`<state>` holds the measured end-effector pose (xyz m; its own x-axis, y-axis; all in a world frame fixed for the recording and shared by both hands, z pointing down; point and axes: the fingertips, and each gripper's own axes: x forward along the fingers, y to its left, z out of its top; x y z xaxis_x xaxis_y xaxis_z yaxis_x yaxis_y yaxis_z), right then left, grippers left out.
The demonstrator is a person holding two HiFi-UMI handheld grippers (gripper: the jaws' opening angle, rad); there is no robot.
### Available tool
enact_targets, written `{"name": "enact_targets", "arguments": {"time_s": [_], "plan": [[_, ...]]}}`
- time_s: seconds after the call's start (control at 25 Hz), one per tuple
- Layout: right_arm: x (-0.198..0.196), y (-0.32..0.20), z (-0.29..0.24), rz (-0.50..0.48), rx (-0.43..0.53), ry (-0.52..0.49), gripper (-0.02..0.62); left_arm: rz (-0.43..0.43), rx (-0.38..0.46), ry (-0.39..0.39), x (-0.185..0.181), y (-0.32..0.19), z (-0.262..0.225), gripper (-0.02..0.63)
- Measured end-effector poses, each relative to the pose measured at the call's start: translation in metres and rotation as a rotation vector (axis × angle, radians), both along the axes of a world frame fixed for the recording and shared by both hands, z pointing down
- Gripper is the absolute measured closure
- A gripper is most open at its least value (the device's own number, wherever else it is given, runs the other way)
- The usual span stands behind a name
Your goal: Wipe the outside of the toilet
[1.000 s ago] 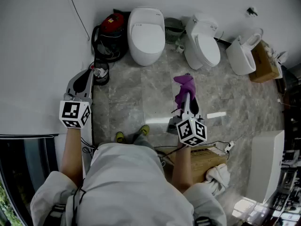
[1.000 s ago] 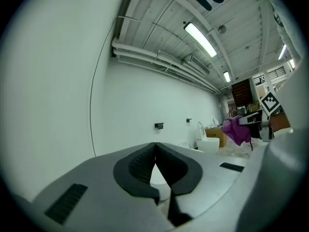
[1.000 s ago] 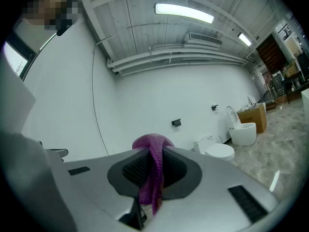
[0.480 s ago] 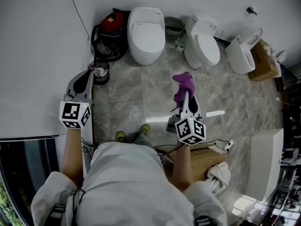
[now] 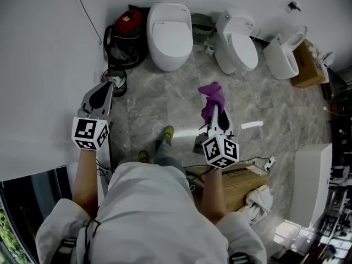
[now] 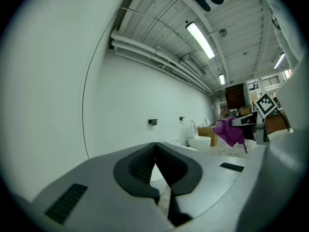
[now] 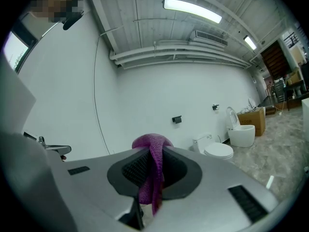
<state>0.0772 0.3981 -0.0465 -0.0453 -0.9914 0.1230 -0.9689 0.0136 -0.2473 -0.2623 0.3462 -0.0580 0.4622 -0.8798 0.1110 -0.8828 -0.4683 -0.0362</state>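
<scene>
Grey floor (image 5: 148, 114) by white wall (image 5: 44, 65) and toilet (image 5: 170, 34); right gripper (image 5: 214, 109) tight on purple cloth (image 5: 212, 95); left gripper (image 5: 108, 83), jaws together.

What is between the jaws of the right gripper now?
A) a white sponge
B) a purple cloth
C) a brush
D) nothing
B: in the right gripper view, the jaws of the right gripper are closed on a purple cloth, which hangs down between them.

- one shoe (image 5: 168, 132): stepped forward, now ahead of the other shoe (image 5: 142, 156), nearer the oval toilet (image 5: 169, 34)
- right tool (image 5: 214, 112), clamping purple cloth (image 5: 212, 95): carried slightly nearer the oval toilet
</scene>
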Motion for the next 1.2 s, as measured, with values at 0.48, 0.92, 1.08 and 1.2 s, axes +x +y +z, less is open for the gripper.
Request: {"name": "enact_targets", "arguments": {"time_s": [0.48,0.92,1.08,1.2], "plan": [[0.045,-0.102,0.036,0.013,-0.058,-0.033,0.538,0.040,-0.077,-0.066,0.050,-0.102,0.036,0.592],[0.105,-0.235,0.082,-0.044,-0.124,-0.076,0.538,-0.009,-0.147,-0.103,0.106,-0.220,0.072,0.592],[0.121,-0.266,0.091,-0.064,-0.139,-0.079,0.538,-0.007,-0.162,-0.119,0.127,-0.248,0.082,0.592],[0.128,-0.279,0.099,-0.069,-0.155,-0.084,0.538,0.010,-0.173,-0.133,0.140,-0.263,0.091,0.592]]}}
